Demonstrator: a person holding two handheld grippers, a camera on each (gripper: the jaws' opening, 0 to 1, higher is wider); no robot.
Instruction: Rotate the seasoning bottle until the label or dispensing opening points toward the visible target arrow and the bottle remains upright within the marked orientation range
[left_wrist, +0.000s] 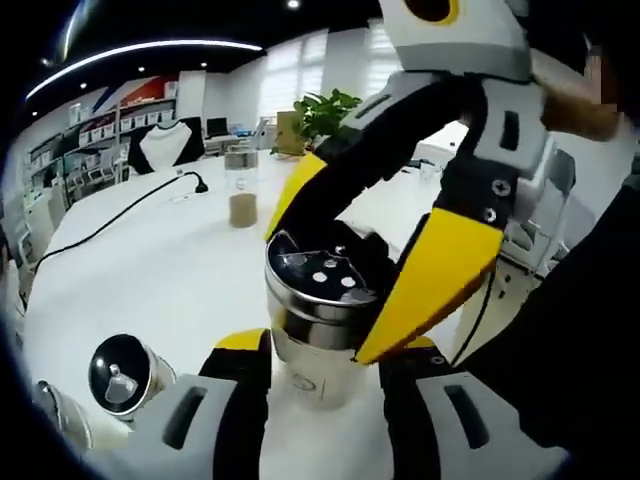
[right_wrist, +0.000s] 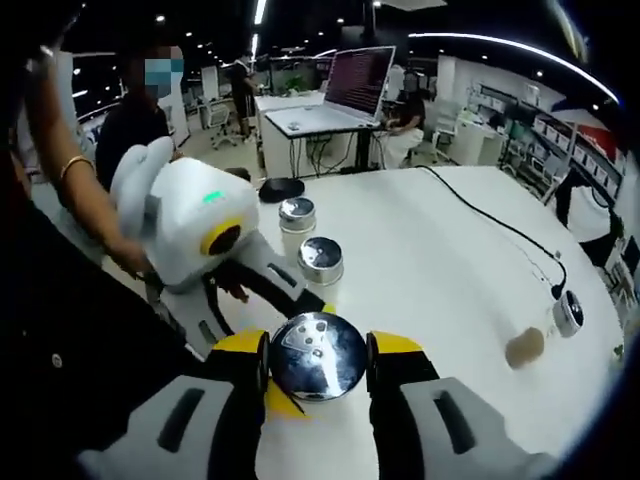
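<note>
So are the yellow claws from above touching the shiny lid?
Touching. The left gripper view shows the right gripper clamping its yellow pads against the seasoning bottle's metal lid.

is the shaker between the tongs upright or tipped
Upright: the shaker stands on the table, holed lid facing up.

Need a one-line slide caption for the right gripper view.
Right gripper clamps the shaker's steel lid on the white table.

seasoning bottle (left_wrist: 315, 325) between left claw (left_wrist: 325, 360), right claw (left_wrist: 355, 270) gripping lid
</note>
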